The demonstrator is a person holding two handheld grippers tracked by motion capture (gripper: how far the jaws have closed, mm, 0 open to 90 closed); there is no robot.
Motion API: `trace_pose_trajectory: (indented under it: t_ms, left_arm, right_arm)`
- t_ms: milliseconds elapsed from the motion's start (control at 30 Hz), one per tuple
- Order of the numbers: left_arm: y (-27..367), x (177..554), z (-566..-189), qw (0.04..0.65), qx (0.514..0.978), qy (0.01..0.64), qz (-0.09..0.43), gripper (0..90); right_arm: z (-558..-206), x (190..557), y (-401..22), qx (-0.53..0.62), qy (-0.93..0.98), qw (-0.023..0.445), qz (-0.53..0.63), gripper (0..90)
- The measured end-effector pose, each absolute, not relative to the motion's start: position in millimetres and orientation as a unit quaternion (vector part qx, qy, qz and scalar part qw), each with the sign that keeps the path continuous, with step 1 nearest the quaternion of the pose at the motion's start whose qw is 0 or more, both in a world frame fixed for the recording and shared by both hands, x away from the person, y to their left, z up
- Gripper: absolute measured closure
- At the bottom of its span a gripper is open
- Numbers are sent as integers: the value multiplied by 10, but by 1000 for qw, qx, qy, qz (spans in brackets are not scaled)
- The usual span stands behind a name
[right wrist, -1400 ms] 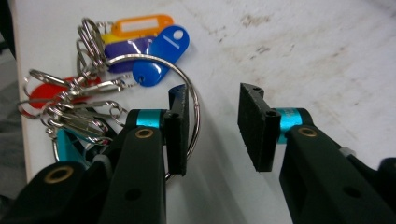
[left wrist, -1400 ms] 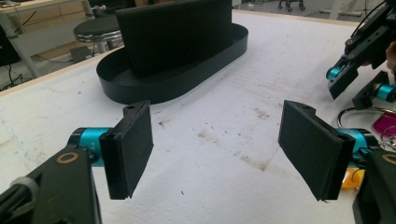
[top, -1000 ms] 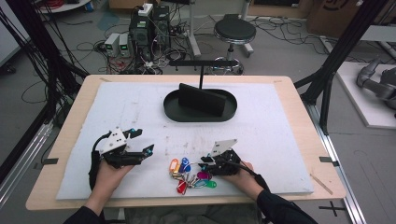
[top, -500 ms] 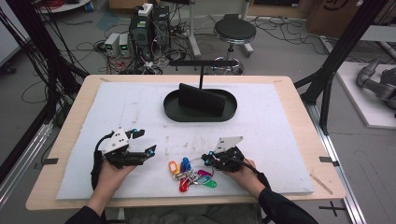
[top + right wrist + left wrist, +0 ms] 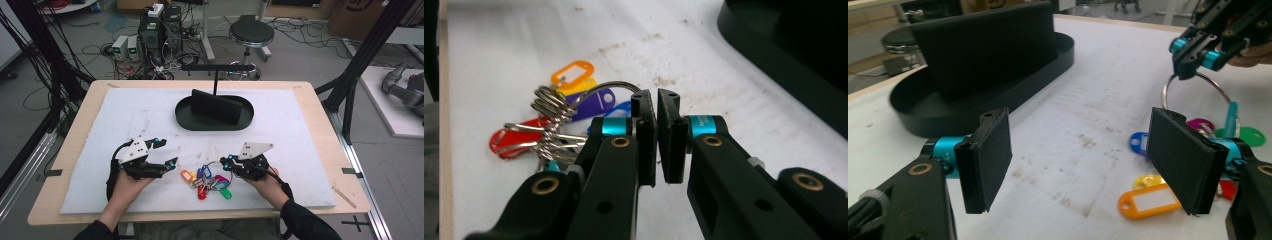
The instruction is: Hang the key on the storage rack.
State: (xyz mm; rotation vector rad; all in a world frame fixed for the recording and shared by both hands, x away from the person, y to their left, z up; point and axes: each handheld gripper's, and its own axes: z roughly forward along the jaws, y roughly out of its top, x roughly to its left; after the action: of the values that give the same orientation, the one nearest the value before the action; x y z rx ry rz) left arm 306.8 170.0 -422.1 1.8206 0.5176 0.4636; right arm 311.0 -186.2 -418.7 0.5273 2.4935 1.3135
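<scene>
The right gripper (image 5: pixel 657 102) has just closed, its jaws pinched together on the thin wire ring (image 5: pixel 1193 82) of a bunch of keys and tags (image 5: pixel 206 181), and from the left gripper view you can see that ring standing up off the surface between the tips. I would judge it a light load but an awkward one: the ring is hard, smooth metal, so it could slide or swivel between flat pads, and everything hung on it is loose. The coloured plastic tags, such as the orange one (image 5: pixel 1149 199), and the coiled split rings (image 5: pixel 549 110) will dangle and swing once lifted, so a slow, steady rise looks wise. The ring seems the right place to grip, since one tag alone would leave the rest trailing. The bunch lies on the white surface (image 5: pixel 125 115) near the front edge, between both hands. The left gripper (image 5: pixel 1083 160) waits just beside it with jaws wide apart and nothing between them. Farther back sits a black oval tray (image 5: pixel 185 117) with an upright rod and crossbar (image 5: pixel 217 67), possibly the place to hang the ring.
</scene>
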Motion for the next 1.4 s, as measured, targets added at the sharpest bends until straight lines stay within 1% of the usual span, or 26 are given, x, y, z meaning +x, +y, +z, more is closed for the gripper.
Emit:
trace_pose_trajectory:
  t_ms: [200,267,467,600,733,967,1033,1300,1400]
  left_arm:
    - [1566,3090,-4219,569,777,207,169,264]
    - [1520,3101,-4224,575,778,205,151,266]
    - [1353,3109,-4241,574,787,193,121,269]
    - [1234,3124,-4265,570,795,181,96,287]
    - [1108,3141,-4286,561,806,170,80,334]
    - [946,3192,-4327,545,819,166,66,415]
    - [906,3206,-4335,535,826,164,65,424]
    - [775,3231,-4363,512,841,162,66,562]
    - [757,3231,-4370,512,842,159,64,617]
  right_arm:
    - [-4126,3096,-1917,174,854,148,468,880]
    - [-4106,3085,-1931,174,848,147,478,880]
    - [-4077,3068,-1947,167,845,141,489,881]
    - [-4056,3053,-1948,161,842,139,496,881]
    - [-4054,3054,-1945,157,842,139,497,881]
    - [-4048,3040,-1944,156,842,139,497,881]
    - [-4048,3039,-1944,155,842,139,497,881]
    - [-4043,3033,-1945,153,842,139,498,881]
    - [-4042,3033,-1947,152,843,139,498,881]
